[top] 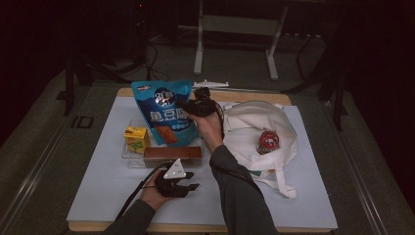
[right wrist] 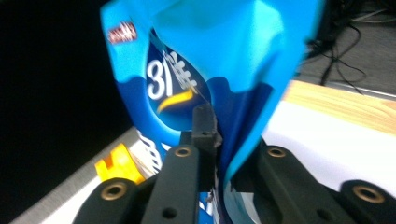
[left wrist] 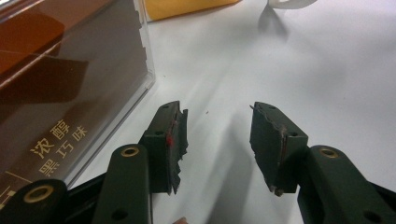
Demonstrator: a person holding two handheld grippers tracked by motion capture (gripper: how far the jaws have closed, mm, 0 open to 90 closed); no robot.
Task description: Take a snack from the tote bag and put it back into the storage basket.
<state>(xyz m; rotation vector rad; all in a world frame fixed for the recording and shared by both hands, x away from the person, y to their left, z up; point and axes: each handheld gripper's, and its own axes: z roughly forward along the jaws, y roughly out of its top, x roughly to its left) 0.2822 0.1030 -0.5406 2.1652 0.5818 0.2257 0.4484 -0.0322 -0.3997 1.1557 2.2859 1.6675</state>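
Nearest me, at the lower middle of the high view, my left gripper (top: 188,181) rests on the white surface (top: 98,181) with fingers spread around nothing, just in front of the clear box (top: 128,155). Farther up at centre, my right gripper (top: 192,108) pinches the blue snack bag's (top: 164,110) right edge, upright over the box; the white tote bag (top: 254,132) lies at right.

Blue snack bag (top: 165,110), white print; yellow carton (top: 136,137).
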